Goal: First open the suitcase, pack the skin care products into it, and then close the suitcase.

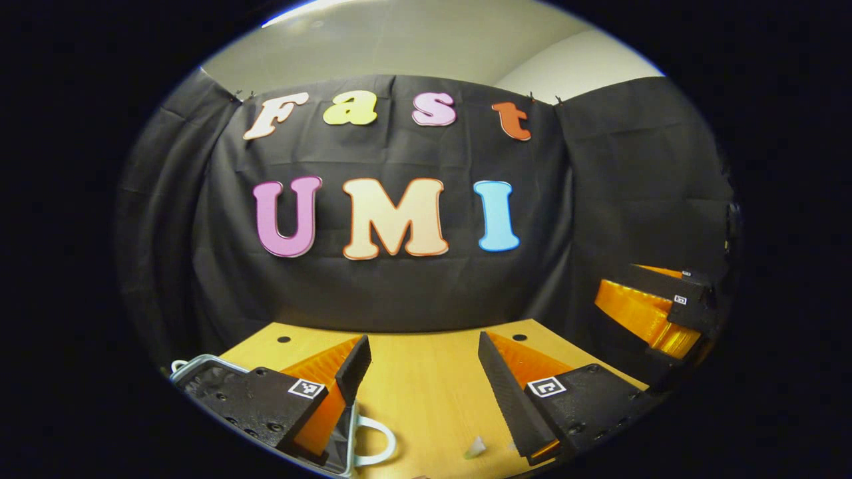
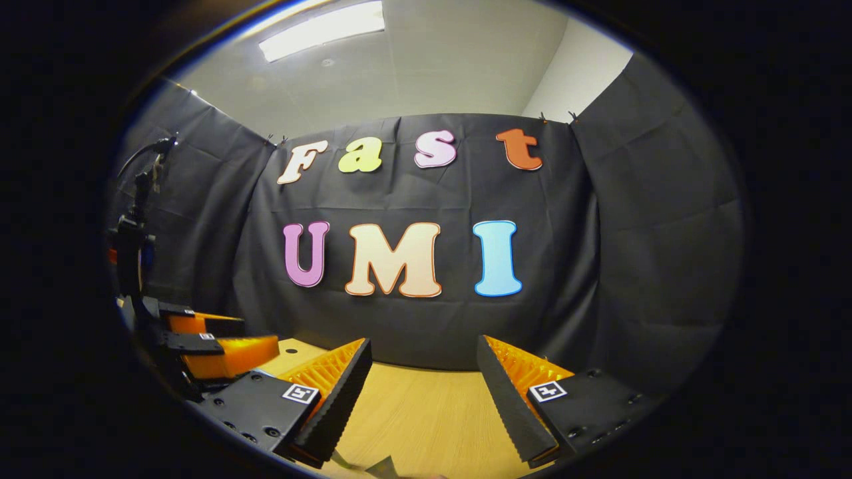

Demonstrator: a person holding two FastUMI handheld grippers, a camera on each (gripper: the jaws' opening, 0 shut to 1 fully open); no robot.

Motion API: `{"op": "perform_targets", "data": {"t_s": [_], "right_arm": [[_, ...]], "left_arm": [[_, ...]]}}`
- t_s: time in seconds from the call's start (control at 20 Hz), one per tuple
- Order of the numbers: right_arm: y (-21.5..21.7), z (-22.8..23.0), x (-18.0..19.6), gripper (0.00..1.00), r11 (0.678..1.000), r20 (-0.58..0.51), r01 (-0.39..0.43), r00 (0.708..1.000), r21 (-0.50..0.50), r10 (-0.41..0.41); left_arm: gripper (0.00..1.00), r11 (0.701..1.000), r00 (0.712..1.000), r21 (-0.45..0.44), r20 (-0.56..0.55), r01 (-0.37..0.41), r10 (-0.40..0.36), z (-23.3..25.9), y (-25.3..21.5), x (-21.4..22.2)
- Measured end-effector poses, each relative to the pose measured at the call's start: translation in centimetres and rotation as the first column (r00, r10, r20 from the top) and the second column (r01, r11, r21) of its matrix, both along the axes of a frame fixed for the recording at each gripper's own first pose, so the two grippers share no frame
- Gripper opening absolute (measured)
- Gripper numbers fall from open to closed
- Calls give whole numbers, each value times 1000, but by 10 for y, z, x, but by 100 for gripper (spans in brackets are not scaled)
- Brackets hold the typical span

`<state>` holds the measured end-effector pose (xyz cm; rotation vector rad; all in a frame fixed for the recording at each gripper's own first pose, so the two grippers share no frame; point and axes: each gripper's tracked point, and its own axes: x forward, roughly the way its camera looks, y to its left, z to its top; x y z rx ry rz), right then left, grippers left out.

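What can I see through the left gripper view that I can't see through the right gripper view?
Left gripper view: a white loop handle on a grey case by the left claw, and a small pale scrap. Right gripper view: a ceiling light and a stand with cables. Both: the wooden table, black cloth wall, each claw open, the other claw off to one side.

The table (image 1: 419,379) is standing before the booth wall (image 1: 399,286), the suitcase (image 1: 200,366) lying at its left edge.
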<state>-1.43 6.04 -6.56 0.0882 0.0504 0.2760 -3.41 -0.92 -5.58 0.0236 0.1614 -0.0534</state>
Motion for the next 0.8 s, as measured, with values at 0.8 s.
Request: {"op": "perform_targets", "data": {"t_s": [0.8], "right_arm": [[-16,-32,-11,99,996,-66,-10,998,-93,4]], "left_arm": [[95,992,914,-97,-389,80,-112,-191,-42,-56]]}}
